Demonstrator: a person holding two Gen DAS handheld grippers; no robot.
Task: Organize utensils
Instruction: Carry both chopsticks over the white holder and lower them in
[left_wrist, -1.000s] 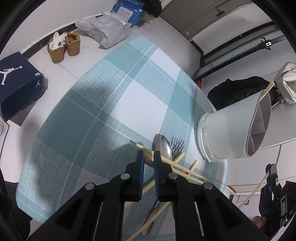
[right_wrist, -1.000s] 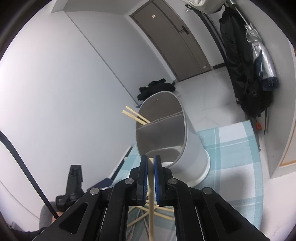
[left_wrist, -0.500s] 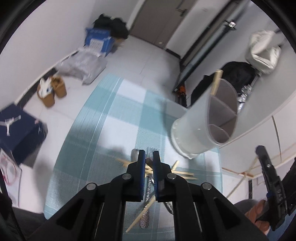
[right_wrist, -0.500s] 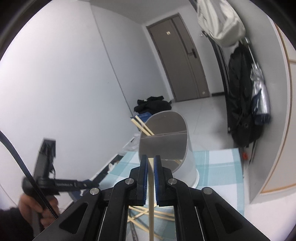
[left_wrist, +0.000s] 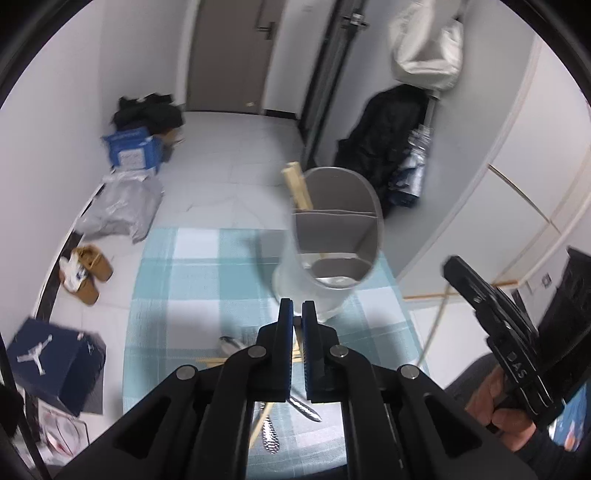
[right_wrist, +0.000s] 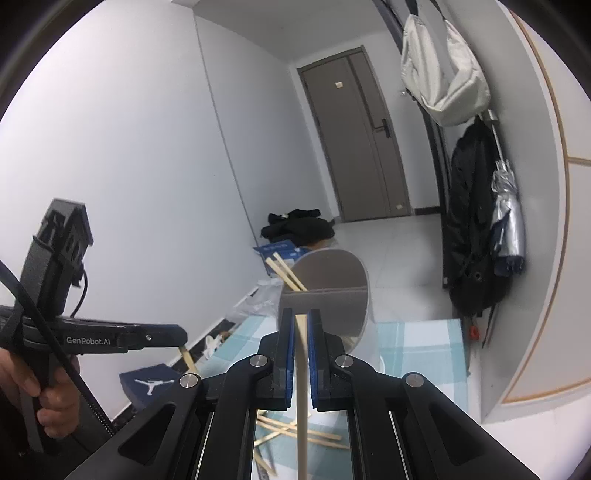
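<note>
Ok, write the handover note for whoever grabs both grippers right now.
Right gripper: shut on a chopstick, held upright just in front of the holder, not yet in.
Left gripper: shut on a chopstick, lifted above the mat, also short of the holder.
Done: two chopsticks stand in the holder's back compartment; the front compartments show nothing standing in them.
Left: drop both held chopsticks into the back compartment, then clear the pile still on the mat: more chopsticks, a spoon and other metal cutlery partly hidden behind the left gripper.
</note>
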